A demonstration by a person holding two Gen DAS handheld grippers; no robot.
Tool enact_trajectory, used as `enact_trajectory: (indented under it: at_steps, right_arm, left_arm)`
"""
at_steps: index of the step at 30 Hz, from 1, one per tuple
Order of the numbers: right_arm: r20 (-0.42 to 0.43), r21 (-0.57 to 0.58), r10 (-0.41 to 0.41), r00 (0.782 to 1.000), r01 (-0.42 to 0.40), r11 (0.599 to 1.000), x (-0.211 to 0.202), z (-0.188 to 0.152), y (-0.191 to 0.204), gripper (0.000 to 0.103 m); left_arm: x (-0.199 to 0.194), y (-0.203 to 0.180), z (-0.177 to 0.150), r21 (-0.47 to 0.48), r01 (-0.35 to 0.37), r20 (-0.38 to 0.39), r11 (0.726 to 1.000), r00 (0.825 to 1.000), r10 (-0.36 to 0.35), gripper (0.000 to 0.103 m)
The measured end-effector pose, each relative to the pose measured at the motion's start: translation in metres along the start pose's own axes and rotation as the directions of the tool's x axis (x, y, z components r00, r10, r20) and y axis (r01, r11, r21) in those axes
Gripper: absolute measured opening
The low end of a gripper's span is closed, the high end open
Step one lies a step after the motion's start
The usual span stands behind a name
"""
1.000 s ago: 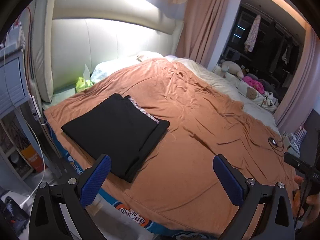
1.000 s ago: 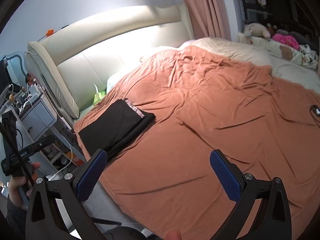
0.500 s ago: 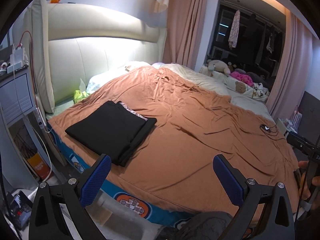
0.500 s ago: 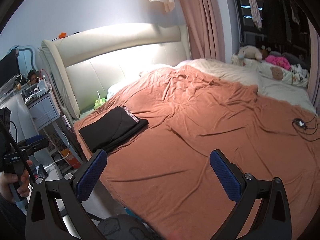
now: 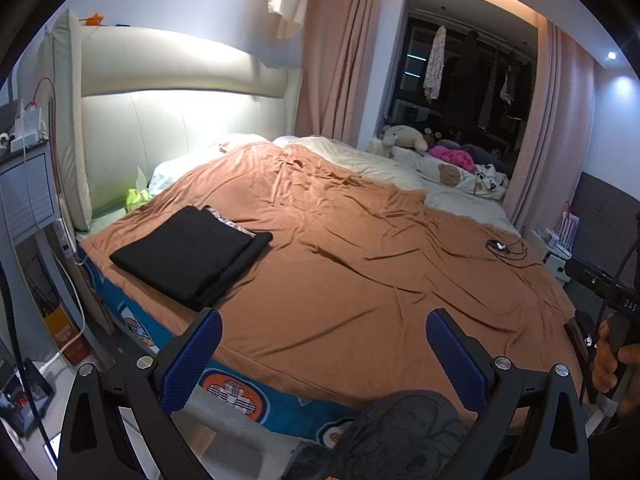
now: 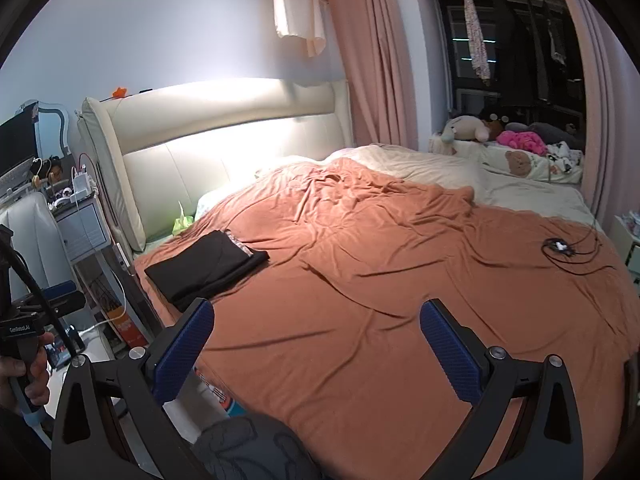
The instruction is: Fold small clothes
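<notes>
left wrist view: we see the left gripper (image 5: 322,346) spread wide, empty, above the rust-orange bedspread (image 5: 360,280). folded black garment (image 5: 192,256) lies at 10 o'clock near the bed corner. right gripper (image 6: 314,340) likewise released, grasping nothing.

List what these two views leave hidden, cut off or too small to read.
- Grey cloth: cut off by the bottom edge in both views and partly behind the left hand-held gripper; what garment it is cannot be told.
- Black stack: the patterned piece inside shows only an edge.
- Black cable: too small to identify.
- Right hand-held gripper: open, holding nothing.
</notes>
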State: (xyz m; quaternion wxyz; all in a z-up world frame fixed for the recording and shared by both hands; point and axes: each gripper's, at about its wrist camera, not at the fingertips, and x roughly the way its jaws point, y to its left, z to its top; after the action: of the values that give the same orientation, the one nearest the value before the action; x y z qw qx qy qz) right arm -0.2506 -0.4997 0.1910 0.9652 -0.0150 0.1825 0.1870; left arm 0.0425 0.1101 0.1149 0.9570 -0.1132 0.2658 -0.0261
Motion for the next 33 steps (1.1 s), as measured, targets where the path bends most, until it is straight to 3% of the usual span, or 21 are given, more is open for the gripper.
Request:
enact_trajectory:
  at_steps: [16,33]
  right_arm:
    - [-0.002,0.021,-0.066,0.998,0.066,0.998,-0.063,-0.041,-0.007,0.103]
    - [-0.006,0.025,-0.134,0.991,0.135,0.991,-0.079,-0.076,0.004,0.103]
  left_arm:
    - [-0.037,-0.039,-0.038,0.034,0.018,0.027,0.999,0.999,-0.019,0.102]
    - [-0.051,-0.058,-0.077,0.060,-0.031,0.077,0.998,0.997,0.027,0.102]
